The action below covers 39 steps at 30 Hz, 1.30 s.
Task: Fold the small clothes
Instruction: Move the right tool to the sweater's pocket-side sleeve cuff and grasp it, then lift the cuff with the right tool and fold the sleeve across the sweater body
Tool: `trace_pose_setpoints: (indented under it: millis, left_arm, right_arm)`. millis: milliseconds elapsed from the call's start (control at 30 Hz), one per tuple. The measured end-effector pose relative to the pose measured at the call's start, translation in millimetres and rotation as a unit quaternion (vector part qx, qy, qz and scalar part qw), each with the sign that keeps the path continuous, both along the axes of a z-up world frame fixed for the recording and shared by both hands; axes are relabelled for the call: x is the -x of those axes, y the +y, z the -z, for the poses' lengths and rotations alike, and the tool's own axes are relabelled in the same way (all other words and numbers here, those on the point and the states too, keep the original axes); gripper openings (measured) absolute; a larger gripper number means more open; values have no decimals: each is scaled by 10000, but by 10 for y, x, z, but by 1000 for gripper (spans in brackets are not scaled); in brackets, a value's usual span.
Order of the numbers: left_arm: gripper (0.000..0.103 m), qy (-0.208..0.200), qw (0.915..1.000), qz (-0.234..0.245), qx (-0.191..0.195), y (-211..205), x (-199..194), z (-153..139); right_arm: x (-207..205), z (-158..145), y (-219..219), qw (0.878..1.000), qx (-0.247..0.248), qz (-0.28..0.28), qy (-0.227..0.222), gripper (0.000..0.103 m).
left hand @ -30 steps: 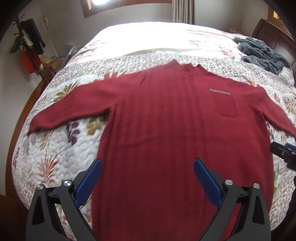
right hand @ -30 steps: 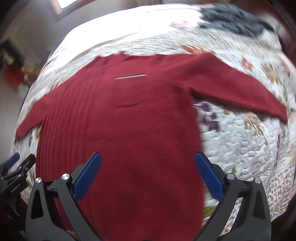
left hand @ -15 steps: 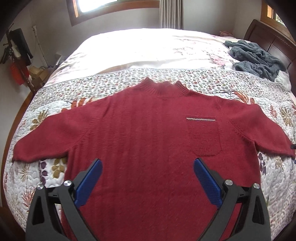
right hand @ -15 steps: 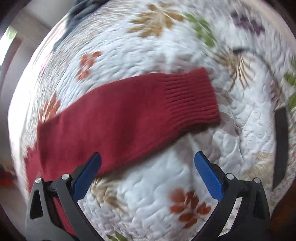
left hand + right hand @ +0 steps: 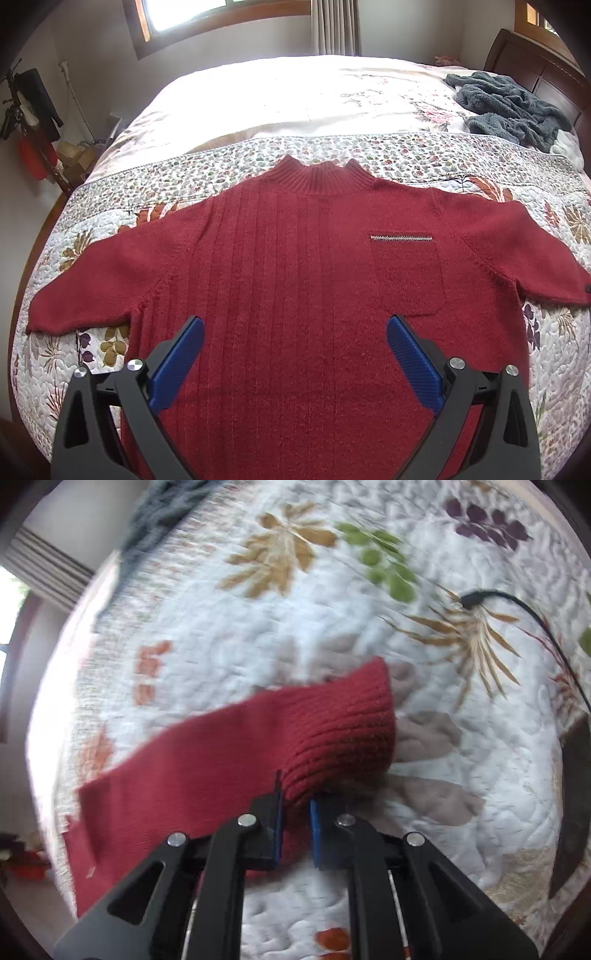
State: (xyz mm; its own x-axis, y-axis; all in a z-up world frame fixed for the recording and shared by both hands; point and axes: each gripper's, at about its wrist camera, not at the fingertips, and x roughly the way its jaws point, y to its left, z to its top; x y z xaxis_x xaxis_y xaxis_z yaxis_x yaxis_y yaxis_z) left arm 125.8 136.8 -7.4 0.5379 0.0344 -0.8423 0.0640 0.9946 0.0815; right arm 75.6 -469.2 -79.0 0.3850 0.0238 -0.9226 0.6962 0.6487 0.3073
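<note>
Right gripper (image 5: pixel 295 805) is clamped down, its blue pads pinching the ribbed cuff (image 5: pixel 340 731) of the red sweater (image 5: pixel 303 288), the sleeve trailing away to the left across the quilt (image 5: pixel 258 635). Fingers nearly together, just the knit between them. A black cable (image 5: pixel 532 620) lies on the quilt well off to the right of the cuff.

Over on the other camera, left gripper (image 5: pixel 291 354) hangs spread wide above the lower body of the sweater, blue pads (image 5: pixel 177 365) far apart, holding nothing; whether they touch the knit, can't tell. Sweater lies face up and flat on the bed, high ribbed collar (image 5: pixel 317 173) pointing toward the window (image 5: pixel 192 14), both sleeves stretched out to the sides, vertical ribs running down the front, a chest pocket (image 5: pixel 406 280) with a pale stitched strip along its top. A grey fleecy garment (image 5: pixel 509 107) sits crumpled near the headboard, well clear of the sweater
</note>
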Motion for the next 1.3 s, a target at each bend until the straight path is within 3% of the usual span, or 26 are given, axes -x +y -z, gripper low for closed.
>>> trace_pose_setpoints:
  millis: [133,267,367,433,567,700,900,1167,1300]
  left_arm:
    - [99,24,10000,-57,15,99,30,18]
    - [99,26,9999,-139,-20,239,68,28]
    - [99,76,9997,-237,6,360,85,57]
    - [99,110,9995,-285,16,425,91,73]
    - [99,98,9995,-314,11,532,91,71]
    - [99,149,9992,-363,102,611,44,86]
    - [99,235,9987,-373,241,687,-23,127]
    - [98,339,9979,-285,465,751,-85,110]
    - [98,311,9978,-248,527,791,-86,83]
  right_arm:
    - [16,-338,94,9971,682,-210,-276,9]
    - [7,-263,30,9903,1237,21,634,9]
    - [-17,-50,60,9895,1084,86,955,9]
    - [-47,-46,115,9888,1174,104,914,9]
    - [-167,-312,414,9836,1686,-139,620,9]
    - [-489,-663,1057,9688,2277,-946,260,9]
    - [-902,-770,2348,9332,2607,-2473,-108,9]
    - [-1223,-682,3595,9083,2335,-3445,-423,9]
    - [-1251,-577,4019,9042,2043,-3714,-534,9]
